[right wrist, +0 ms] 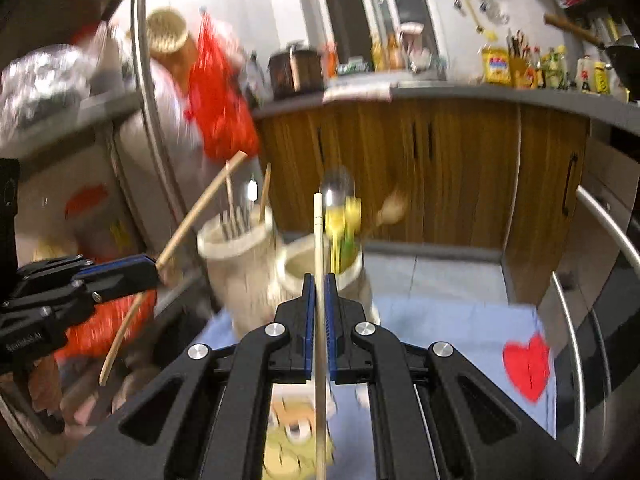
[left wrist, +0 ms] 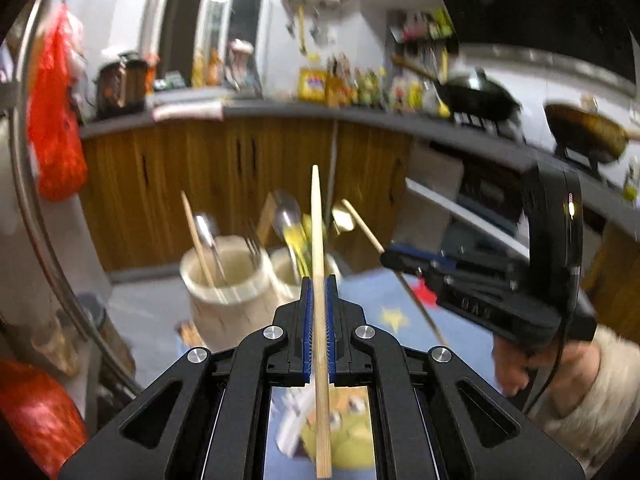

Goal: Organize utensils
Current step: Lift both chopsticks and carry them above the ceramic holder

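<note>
Both tongs were clamped narrow, each on one wooden chopstick: the left gripper (left wrist: 319,280) pinched a chopstick (left wrist: 319,220) that ran up between its blue pads; the right gripper (right wrist: 319,280) pinched a paler chopstick (right wrist: 318,232) the same way; both sticks were held above the blue cloth (right wrist: 460,332); beyond them, at the far edge of the cloth, stood two pale holders (left wrist: 228,276), side by side, with spoons and other sticks upright in them.
</note>
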The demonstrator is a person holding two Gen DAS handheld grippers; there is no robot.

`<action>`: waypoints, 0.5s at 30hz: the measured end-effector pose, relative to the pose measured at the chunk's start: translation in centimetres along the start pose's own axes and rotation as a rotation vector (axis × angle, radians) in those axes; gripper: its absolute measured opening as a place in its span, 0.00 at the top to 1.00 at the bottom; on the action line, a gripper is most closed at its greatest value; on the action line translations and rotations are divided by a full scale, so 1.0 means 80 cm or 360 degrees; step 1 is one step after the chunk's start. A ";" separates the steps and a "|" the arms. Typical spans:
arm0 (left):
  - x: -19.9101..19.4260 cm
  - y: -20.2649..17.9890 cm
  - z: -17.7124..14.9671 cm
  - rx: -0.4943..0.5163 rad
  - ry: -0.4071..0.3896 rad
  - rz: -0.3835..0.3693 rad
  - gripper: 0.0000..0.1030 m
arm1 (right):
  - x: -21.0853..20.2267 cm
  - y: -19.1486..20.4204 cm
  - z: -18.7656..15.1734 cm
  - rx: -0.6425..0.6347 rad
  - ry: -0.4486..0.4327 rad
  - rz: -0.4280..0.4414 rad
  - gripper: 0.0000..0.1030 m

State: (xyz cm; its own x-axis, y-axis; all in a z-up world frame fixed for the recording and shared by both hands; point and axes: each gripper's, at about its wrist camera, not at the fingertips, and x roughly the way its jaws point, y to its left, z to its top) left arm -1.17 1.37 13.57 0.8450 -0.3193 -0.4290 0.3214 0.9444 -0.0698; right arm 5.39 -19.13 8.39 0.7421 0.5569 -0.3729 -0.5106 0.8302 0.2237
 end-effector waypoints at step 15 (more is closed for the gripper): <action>0.064 0.082 0.054 -0.0260 -0.0485 0.0265 0.94 | 0.041 -0.046 0.051 0.0257 -0.0585 -0.0059 0.95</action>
State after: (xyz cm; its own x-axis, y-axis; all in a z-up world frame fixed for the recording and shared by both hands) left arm 7.11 5.58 14.78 0.9761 -0.1462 -0.1608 0.1175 0.9775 -0.1751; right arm 11.49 -20.23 10.04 0.8796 0.4737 -0.0433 -0.4274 0.8269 0.3654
